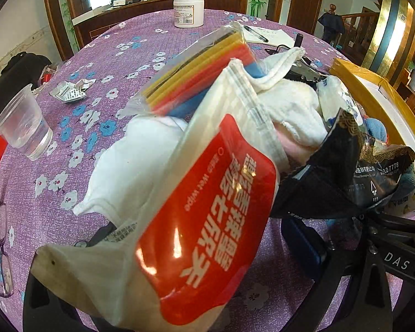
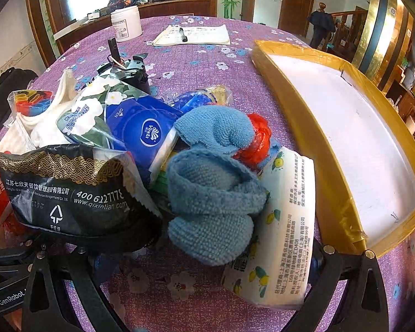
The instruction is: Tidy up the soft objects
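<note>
A heap of soft things lies on the purple flowered tablecloth. In the left wrist view a red and white wet-wipe pack (image 1: 185,215) fills the space between my left gripper's fingers, in front of white cloths (image 1: 287,110) and a bag of coloured sponge sheets (image 1: 207,77); the jaws are hidden behind it. In the right wrist view my right gripper (image 2: 204,282) is open, its fingers astride a blue knitted cloth (image 2: 213,199) and a white lemon-print tissue pack (image 2: 279,238). A black wipe sachet (image 2: 69,191), a blue Vinda tissue pack (image 2: 146,130) and a red plastic bag (image 2: 258,141) lie in the heap.
A shallow white box with yellow taped rim (image 2: 298,121) stands to the right of the heap. A plastic cup of water (image 1: 25,124), glasses (image 1: 0,246), a white jar (image 1: 188,9), papers with a pen (image 2: 193,34) and a small black device (image 2: 124,66) also lie on the table.
</note>
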A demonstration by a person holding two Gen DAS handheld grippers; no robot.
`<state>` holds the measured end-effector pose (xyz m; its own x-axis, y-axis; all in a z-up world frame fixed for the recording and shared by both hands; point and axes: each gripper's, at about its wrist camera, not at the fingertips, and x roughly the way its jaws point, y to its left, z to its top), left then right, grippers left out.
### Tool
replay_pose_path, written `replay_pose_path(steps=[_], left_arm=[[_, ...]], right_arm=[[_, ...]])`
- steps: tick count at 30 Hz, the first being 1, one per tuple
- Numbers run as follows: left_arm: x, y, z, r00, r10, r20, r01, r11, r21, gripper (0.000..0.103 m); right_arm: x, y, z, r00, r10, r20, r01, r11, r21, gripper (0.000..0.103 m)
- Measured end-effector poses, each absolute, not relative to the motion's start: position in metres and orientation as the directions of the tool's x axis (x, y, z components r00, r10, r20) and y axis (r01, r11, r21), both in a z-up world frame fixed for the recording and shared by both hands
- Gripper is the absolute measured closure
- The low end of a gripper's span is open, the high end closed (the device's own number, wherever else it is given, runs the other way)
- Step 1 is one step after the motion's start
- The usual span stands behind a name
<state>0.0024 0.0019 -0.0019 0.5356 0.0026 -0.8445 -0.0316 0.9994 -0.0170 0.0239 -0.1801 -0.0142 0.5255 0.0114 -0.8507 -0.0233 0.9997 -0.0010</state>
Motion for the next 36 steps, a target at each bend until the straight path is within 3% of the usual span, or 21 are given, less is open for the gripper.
replay_pose_path(steps=[16, 21, 27, 30, 34, 36], left_arm=[[0.002, 0.001, -0.002, 0.535, 0.005, -0.845, -0.031, 0.999, -0.014, 0.000], [0.003, 0.000, -0.002, 0.532, 0.013, -0.847, -0.031, 1.000, -0.003, 0.000], [0.003, -0.001, -0.002, 0.532, 0.012, -0.847, -0.025, 1.000, -0.002, 0.000], [-0.005, -0.005, 0.002, 0.486, -0.061, -0.872, 0.062, 0.997, -0.035, 0.000], [-0.039, -0.004, 0.020, 0.518, -0.172, -0.838, 0.183, 0.979, -0.087, 0.000], [-0.055, 0.003, 0.029, 0.554, -0.176, -0.814, 0.191, 0.978, -0.081, 0.000]], right_arm=[[0.025, -0.180, -0.014, 0.524, 0.016, -0.851, -0.036, 0.999, -0.003, 0.001], [0.026, -0.192, -0.005, 0.412, 0.201, -0.889, -0.252, 0.962, 0.101, 0.001], [-0.023, -0.224, 0.009, 0.340, 0.513, -0.788, -0.449, 0.825, 0.344, 0.001], [-0.047, -0.238, 0.015, 0.365, 0.565, -0.740, -0.514, 0.785, 0.346, 0.008], [-0.064, -0.248, 0.026, 0.396, 0.585, -0.707, -0.555, 0.767, 0.323, 0.040], [-0.063, -0.244, 0.027, 0.435, 0.556, -0.708, -0.541, 0.790, 0.288, 0.040]])
